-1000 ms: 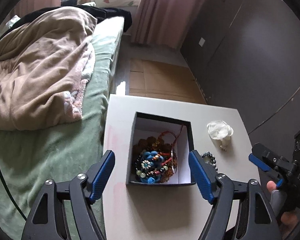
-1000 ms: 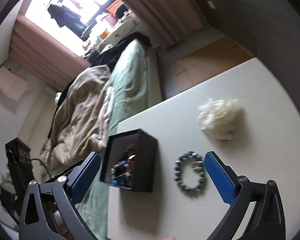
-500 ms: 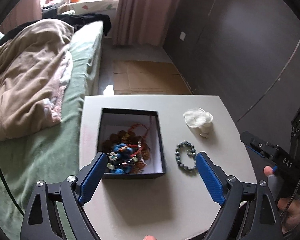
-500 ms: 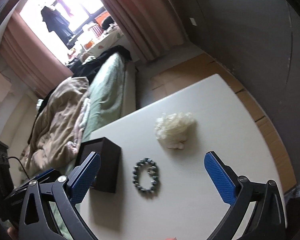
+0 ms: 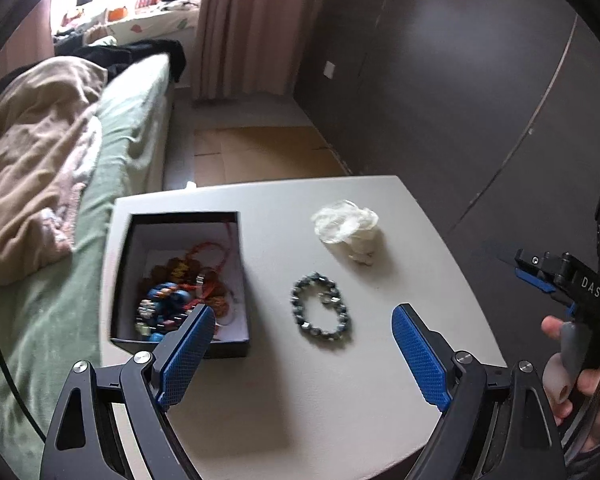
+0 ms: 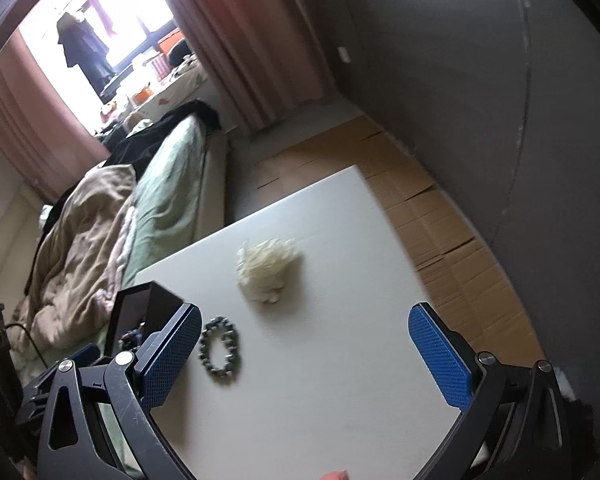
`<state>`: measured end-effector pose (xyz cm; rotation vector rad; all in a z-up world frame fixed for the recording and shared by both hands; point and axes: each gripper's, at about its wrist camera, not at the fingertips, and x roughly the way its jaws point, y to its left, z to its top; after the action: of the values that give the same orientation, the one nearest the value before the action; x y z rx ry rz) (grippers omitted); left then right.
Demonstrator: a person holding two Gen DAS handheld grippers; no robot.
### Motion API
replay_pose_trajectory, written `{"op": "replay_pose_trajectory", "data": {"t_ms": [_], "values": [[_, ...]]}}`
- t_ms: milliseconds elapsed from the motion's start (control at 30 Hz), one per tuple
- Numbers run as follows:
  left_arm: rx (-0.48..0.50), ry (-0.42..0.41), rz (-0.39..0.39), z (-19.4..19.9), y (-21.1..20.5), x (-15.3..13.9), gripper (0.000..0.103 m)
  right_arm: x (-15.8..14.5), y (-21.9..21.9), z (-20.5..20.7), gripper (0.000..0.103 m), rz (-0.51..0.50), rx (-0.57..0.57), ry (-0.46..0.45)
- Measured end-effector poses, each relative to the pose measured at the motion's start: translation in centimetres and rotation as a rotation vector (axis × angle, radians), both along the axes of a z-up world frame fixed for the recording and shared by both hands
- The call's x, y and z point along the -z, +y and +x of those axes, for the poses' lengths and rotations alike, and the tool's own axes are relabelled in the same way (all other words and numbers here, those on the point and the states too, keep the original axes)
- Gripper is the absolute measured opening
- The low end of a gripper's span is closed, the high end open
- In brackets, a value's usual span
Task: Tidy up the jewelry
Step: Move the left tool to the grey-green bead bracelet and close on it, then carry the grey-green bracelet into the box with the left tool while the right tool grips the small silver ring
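The beaded bracelet point(image 5: 321, 306) lies loose on the surface point(image 5: 284, 392), just beside the black box point(image 5: 182, 280) of jewelry. Both the left tool point(image 5: 300, 354) and right tool point(image 6: 305, 354) gape empty. Best to descend straight over the bracelet, pinching one side of the ring.

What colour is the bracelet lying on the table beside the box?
Dark grey-blue beads, clearest in the left wrist view: bracelet.

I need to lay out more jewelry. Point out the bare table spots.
Bare: the near strip of the table below the black box and the beaded bracelet; the right side past the bracelet and the white crumpled wad. Crowded: the box's inside, heaped with jewelry.
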<state>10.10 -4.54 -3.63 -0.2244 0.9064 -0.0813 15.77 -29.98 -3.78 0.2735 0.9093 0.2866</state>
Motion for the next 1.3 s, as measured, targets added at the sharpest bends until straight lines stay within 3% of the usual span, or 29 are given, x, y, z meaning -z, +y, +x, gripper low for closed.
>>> {"op": "replay_pose_trajectory", "data": {"t_ms": [300,433,667,800,900,1200,1300], "values": [[0.091,0.007,0.002,1.0,-4.6,1.6,0.087,-0.7,-3.0,-0.3,0.103,0.010,0.008,-0.019],[0.112,0.036,-0.001,1.6,-5.8,2.9,0.081,-0.5,-3.8,-0.1,0.103,-0.011,0.027,-0.009],[0.143,0.072,0.062,2.3,-7.3,5.2,0.057,-0.2,-6.0,0.4,0.103,0.013,0.065,0.016],[0.141,0.083,0.089,2.6,-7.5,6.1,0.053,0.0,-6.2,0.7,0.103,0.025,0.068,0.029],[0.128,0.099,0.095,3.1,-7.1,6.8,0.039,0.3,-6.1,0.9,0.103,0.030,0.060,0.040],[0.111,0.116,0.106,4.9,-7.3,8.7,0.034,0.6,-5.5,1.3,0.103,0.033,0.045,0.054],[0.097,0.116,0.135,5.2,-7.1,8.9,0.014,0.7,-5.0,1.5,0.103,0.036,0.034,0.059]]}}
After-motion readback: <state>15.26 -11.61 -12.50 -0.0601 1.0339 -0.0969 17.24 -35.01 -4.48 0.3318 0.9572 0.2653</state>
